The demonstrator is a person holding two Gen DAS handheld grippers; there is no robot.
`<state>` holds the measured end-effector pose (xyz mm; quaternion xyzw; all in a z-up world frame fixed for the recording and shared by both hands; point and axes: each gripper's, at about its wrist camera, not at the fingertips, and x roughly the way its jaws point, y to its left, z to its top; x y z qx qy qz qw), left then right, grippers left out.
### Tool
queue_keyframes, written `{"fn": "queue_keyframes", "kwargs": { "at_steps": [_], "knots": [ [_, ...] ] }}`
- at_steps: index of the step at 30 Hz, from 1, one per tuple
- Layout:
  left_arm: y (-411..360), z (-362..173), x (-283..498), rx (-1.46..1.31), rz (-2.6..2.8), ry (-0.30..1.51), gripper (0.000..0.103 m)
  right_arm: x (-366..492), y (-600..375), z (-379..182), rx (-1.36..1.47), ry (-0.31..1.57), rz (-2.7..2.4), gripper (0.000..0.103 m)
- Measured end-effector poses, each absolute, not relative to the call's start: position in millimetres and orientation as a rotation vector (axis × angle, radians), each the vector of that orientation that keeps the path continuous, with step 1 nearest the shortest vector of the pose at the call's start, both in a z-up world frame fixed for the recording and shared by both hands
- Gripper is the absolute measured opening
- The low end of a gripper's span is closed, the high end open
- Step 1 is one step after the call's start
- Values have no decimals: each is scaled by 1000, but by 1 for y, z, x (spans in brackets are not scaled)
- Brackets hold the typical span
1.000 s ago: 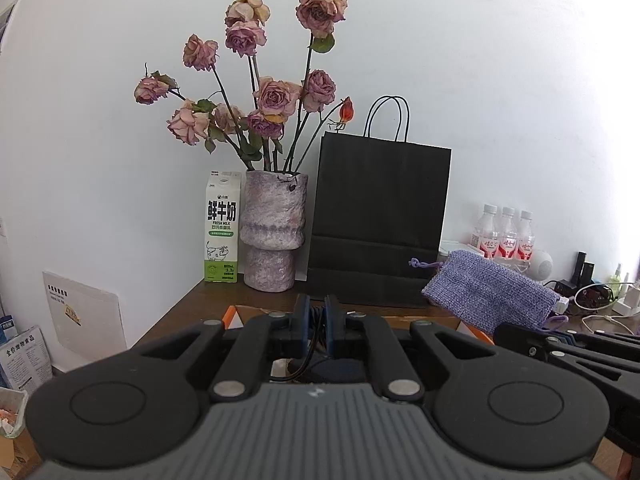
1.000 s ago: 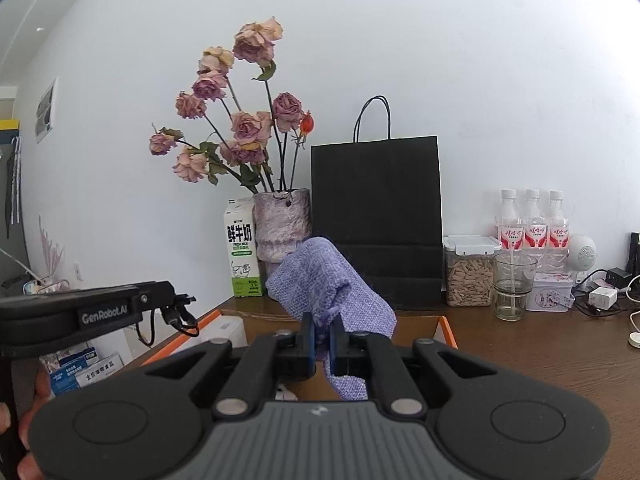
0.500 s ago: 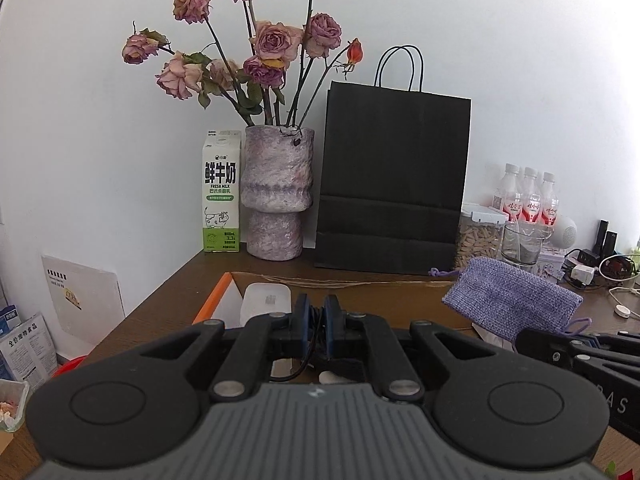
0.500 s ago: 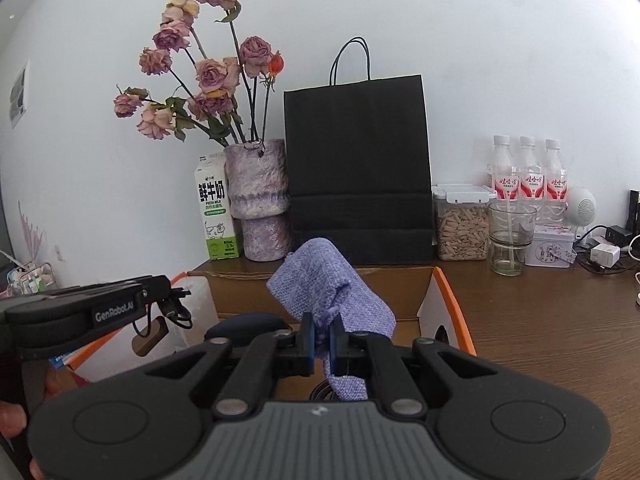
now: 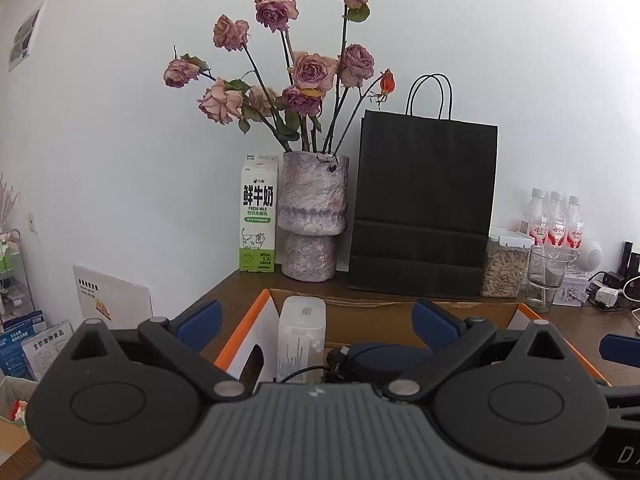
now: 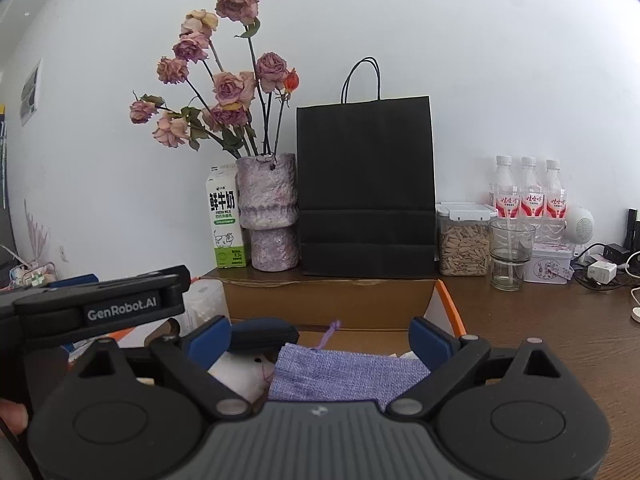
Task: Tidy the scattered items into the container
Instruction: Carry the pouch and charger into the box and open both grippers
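Note:
The cardboard box [image 5: 376, 314] with orange flaps sits on the wooden desk. My left gripper [image 5: 318, 322] hovers over it, jaws opening wide, nothing pressed between the pads. Below it stand a white power bank [image 5: 300, 336], a dark case [image 5: 380, 360] and a black cable [image 5: 304, 372]. My right gripper [image 6: 320, 340] is also opening over the box [image 6: 328, 300]. The purple pouch [image 6: 348, 372] lies flat inside, under the spread fingers and free of the pads, beside a white soft item [image 6: 244, 372] and the dark case [image 6: 264, 334]. The left gripper [image 6: 100, 308] shows at the left.
Behind the box stand a milk carton [image 5: 258, 212], a vase of dried roses [image 5: 312, 216] and a black paper bag [image 5: 424, 208]. To the right are a seed jar [image 6: 464, 240], a glass [image 6: 512, 252], three bottles [image 6: 530, 192] and chargers with cables [image 6: 600, 270].
Both grippers went from shut to wide open. The purple pouch left the right gripper and now lies in the box. The left gripper let go of the black cable and sank a little.

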<state>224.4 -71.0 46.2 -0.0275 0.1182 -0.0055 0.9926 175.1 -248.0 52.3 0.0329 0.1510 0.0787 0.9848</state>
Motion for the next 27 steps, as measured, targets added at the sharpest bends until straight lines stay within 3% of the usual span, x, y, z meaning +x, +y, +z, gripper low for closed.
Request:
{"fn": "queue_keyframes", "kwargs": {
  "at_steps": [27],
  "knots": [
    [-76,40,216,-30,-21,285,103,158,-256,59,99,283,130,103]
  ]
}}
